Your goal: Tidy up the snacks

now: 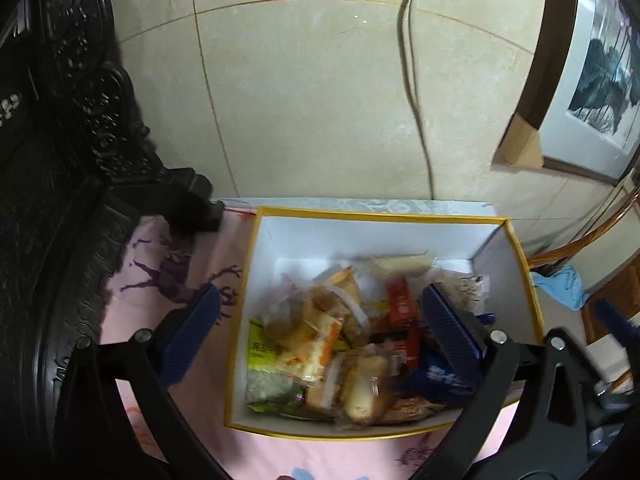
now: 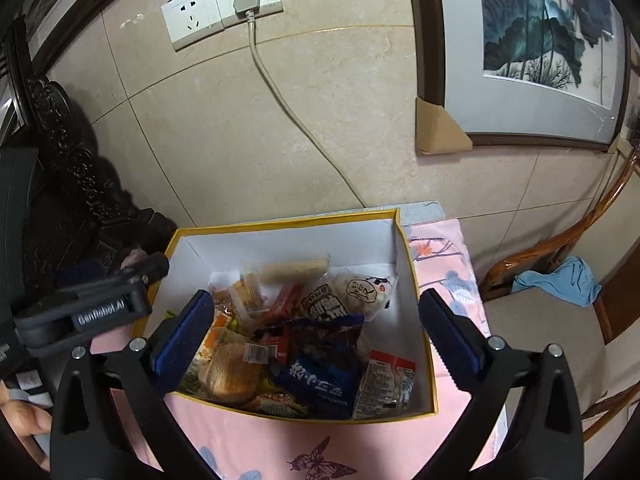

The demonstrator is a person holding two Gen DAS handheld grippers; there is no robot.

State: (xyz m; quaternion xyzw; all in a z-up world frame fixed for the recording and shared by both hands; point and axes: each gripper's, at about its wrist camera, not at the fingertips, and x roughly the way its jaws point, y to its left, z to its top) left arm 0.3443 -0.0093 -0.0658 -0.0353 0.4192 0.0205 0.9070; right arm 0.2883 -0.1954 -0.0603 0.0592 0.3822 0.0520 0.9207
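A yellow-edged cardboard box with a white inside (image 1: pixel 516 252) sits on a pink cloth printed with purple branches and butterflies (image 1: pixel 160 276), filling the lower middle of both views; in the left wrist view its long axis runs from the bottom of the frame up toward the beige tiled wall (image 1: pixel 320 100), and its open top faces up. Inside lies a loose heap of wrapped snacks (image 1: pixel 332 344), too jumbled to count exactly. Singly recognisable are one long pale roll in clear wrap (image 2: pixel 294 269) lying crosswise at the far end of the box, one dark blue packet with white characters (image 2: pixel 316 384) near the front wall, one round brown bun in clear wrap (image 2: pixel 234 374) at lower left, and one white-and-red packet (image 2: pixel 386 386) leaning in the lower right corner. The left gripper (image 1: pixel 320 332) hangs over the box with its two blue ribbed pads spread wide, one outside the box's left wall and one above the snacks, gripping nothing. The right gripper (image 2: pixel 314 334) is likewise spread wide over the box and empty. Two white wall sockets (image 2: pixel 222 4) show at upper left of the right wrist view, one with a grey plug and cord (image 2: pixel 250 4). One framed lotus painting (image 2: pixel 540 40) leans at upper right, and one blue rag (image 2: pixel 560 280) lies on a wooden chair (image 2: pixel 536 252) at right.
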